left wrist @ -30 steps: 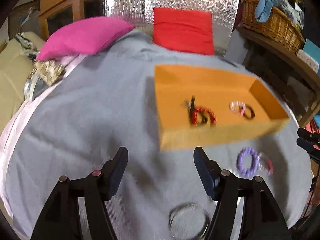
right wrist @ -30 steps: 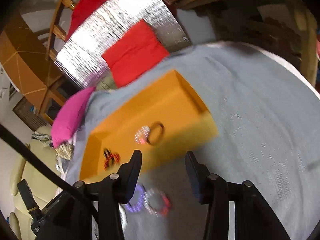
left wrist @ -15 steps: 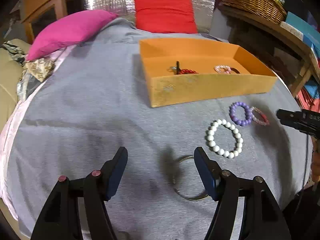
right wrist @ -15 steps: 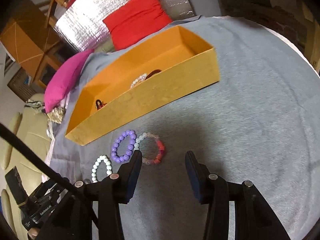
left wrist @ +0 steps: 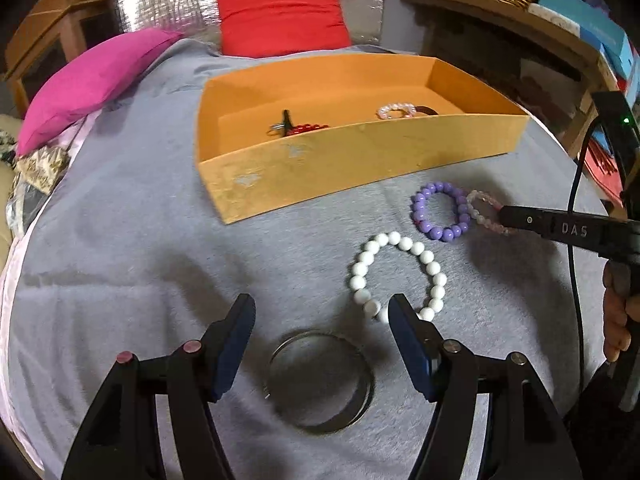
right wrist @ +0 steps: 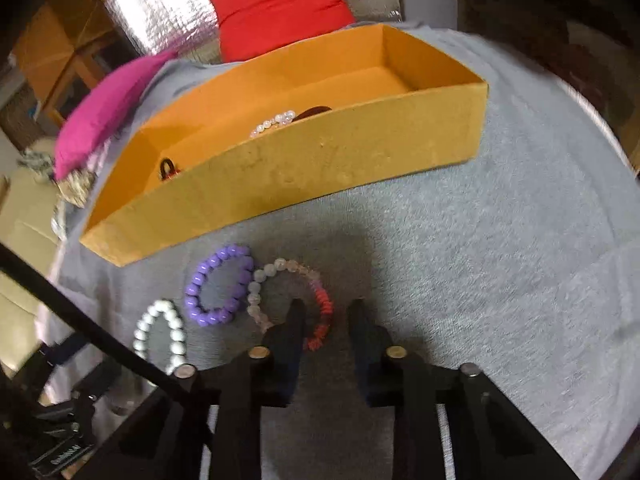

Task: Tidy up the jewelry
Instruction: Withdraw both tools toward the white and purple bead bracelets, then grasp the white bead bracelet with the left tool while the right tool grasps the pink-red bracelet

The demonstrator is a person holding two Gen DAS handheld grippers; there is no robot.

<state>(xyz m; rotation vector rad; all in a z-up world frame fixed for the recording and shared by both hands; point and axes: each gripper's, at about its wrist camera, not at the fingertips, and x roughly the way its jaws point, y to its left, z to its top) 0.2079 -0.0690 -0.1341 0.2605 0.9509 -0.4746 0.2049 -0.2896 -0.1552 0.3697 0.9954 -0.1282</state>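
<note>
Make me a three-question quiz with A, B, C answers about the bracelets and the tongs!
1. Where is the purple bracelet?
A. in the orange box
B. on the grey cloth in front of the box
C. on the pink pillow

2. How many bracelets lie outside the orange box, counting the metal bangle?
A. two
B. four
C. six

3. How are the left tongs?
A. open and empty
B. shut on a bracelet
C. holding the box

Answers: 1 B, it lies on the cloth. 2 B, purple, white, pink-red, bangle. 3 A, nothing sits between the wide fingers.

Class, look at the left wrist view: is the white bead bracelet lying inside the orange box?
No, the white bead bracelet lies on the grey cloth in front of the orange box, outside it.
</note>
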